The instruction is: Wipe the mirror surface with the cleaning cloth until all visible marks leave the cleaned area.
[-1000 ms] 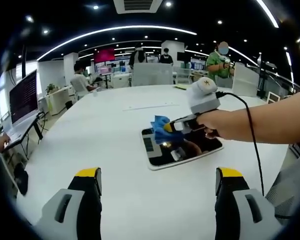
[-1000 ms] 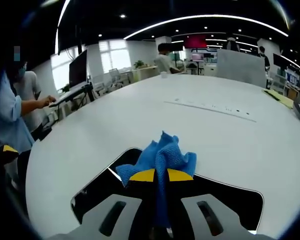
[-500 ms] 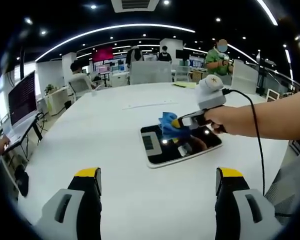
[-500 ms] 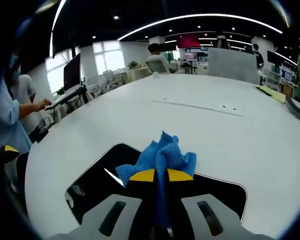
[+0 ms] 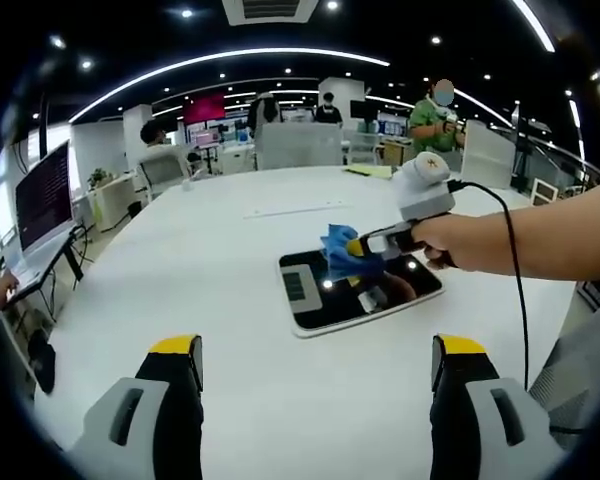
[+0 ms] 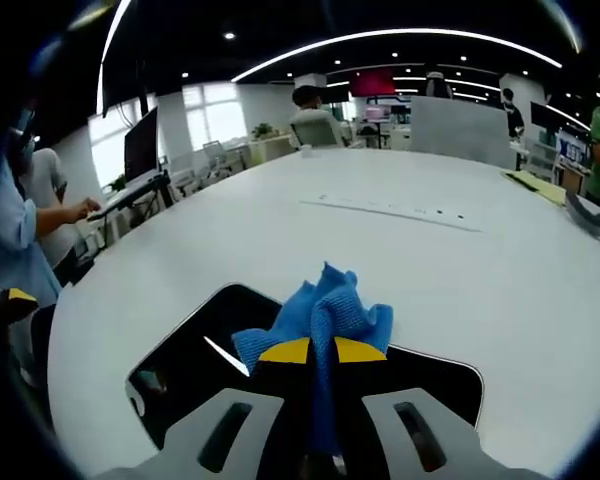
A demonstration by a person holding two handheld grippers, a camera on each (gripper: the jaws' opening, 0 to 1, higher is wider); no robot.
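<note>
The round white tabletop (image 5: 180, 290) carries a rectangular dark mirror with a white frame (image 5: 325, 300), lying flat ahead of the left tongs (image 5: 315, 355) and slightly to their right. Beyond the mirror a thin white strip (image 5: 302, 211) lies on the tabletop, well apart from it. Nothing stands between the left tongs and the mirror.

The left tongs hang wide open above the bare tabletop, holding nothing. The right tongs (image 6: 322, 351) are clamped on a crumpled blue cleaning cloth (image 6: 320, 312), which bulges forward past their yellow tips and rests over the mirror (image 6: 210, 350).

The left gripper view shows the whole mirror, its long axis running from the left tongs' near left toward their far right, with the right tongs (image 5: 357, 246) and a person's forearm (image 5: 540, 235) reaching in from the right over its far edge. The right gripper view shows the mirror spreading left and right under its own tongs, and a person in a light blue shirt (image 6: 15, 250) at the far left.
</note>
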